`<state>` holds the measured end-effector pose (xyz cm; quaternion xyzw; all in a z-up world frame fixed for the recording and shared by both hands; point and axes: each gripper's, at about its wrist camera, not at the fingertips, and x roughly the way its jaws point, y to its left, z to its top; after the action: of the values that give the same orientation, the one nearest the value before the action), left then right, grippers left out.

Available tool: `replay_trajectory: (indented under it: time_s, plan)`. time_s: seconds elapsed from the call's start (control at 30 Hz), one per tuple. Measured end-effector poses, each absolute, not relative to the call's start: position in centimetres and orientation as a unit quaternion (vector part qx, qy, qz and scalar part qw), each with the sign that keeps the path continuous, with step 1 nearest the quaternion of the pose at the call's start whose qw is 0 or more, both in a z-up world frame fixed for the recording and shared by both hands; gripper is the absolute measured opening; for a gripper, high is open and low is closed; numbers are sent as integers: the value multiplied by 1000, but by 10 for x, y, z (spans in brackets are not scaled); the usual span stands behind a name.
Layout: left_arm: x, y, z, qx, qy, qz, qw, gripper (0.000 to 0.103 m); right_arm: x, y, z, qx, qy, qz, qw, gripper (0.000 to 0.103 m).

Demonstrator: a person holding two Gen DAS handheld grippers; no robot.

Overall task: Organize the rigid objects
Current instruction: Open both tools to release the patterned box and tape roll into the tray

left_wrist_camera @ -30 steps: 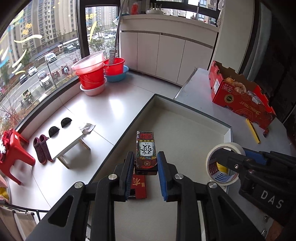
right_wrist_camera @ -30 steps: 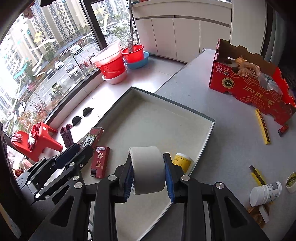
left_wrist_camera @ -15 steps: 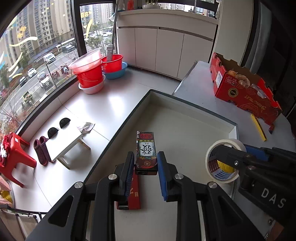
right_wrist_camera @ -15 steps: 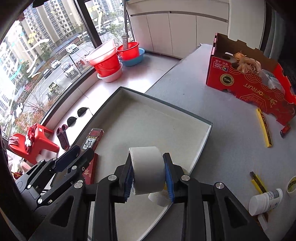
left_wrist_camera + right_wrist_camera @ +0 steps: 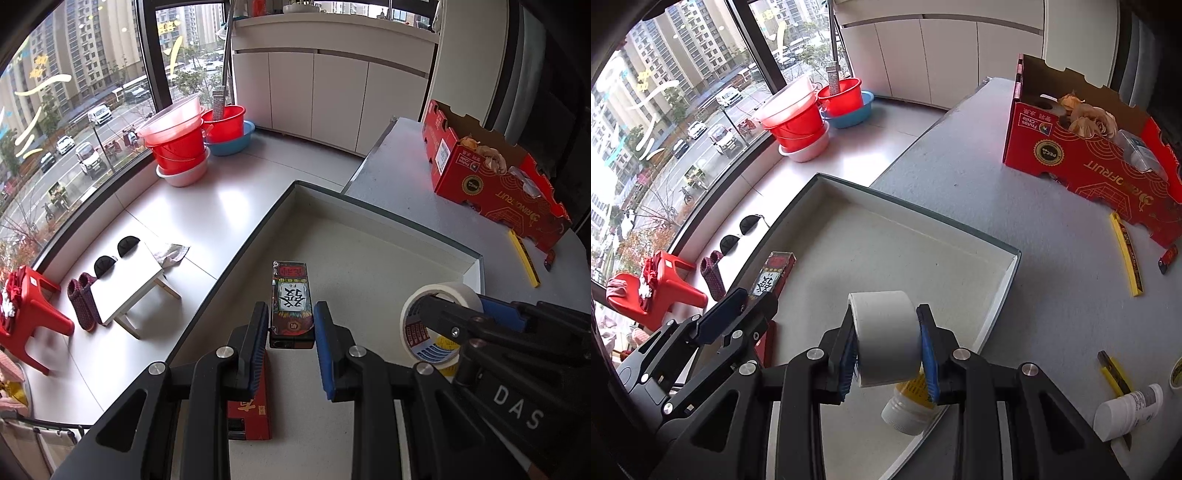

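1. My left gripper [image 5: 291, 341] has its jaws drawn in tight on a small dark printed box [image 5: 291, 301], pinched at its near end, with most of its length projecting ahead of the jaws over the shallow tray [image 5: 476, 264].
2. My right gripper [image 5: 888, 341] has its jaws closed across the width of a roll of masking tape [image 5: 884, 334], also above the tray and toward its right wall.
3. Already in the tray: one red box [image 5: 249, 413] below and just left of the left jaws, partly hidden by them, and one yellow-labelled bottle [image 5: 910, 404] lying on its side directly beneath the right jaws.
4. Risk, left side — I judge the end-grip on the printed box leaves a long overhang. It could pivot on release and land across the red box.
5. Risk, right side — the tape hangs over the bottle. Released here, I expect it to strike the bottle and roll, or to tip against the tray wall.
6. Risk, both — the two grippers sit close together, so a careless sideways shift could knock one against the other.
7. Count outside the tray, right of the right jaws on the counter [image 5: 960, 166]: one white bottle [image 5: 1128, 411], one long yellow stick [image 5: 1126, 254], one yellow-and-black utility knife [image 5: 1113, 373], one small red item [image 5: 1168, 258], one red carton [image 5: 1089, 162]. A round object at the frame edge I cannot identify.
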<state>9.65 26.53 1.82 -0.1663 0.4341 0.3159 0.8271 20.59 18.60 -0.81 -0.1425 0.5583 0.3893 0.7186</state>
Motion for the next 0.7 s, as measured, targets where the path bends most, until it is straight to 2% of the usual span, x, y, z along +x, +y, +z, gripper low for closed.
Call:
replay_trajectory:
  time_s: [0.1,0.17,0.23,0.3,0.33,0.37,0.43,0.7]
  plan:
    - [98,264,15,-160,438,315,826,28,206,187,-13,-145,563,385,716,32]
    - [98,265,12,-160,442,314,825,36,207,186,-16,-146,565,385,715,32]
    - [96,267,10,-163,445,327,818,64,209,183,-17,-148,565,378,718,32]
    - [89,273,9,-174,444,348,807,79,212,178,-16,-146,566,373,720,36]
    - [84,277,9,-186,445,354,802,83,214,175,-15,-146,566,368,723,49]
    - [81,280,8,-200,444,349,800,86,216,172,-13,-141,565,365,726,75]
    - [76,281,9,-219,440,336,804,102,218,164,-5,-115,560,375,729,103]
    - [59,260,27,-212,416,316,826,103,201,151,28,-95,543,402,732,103]
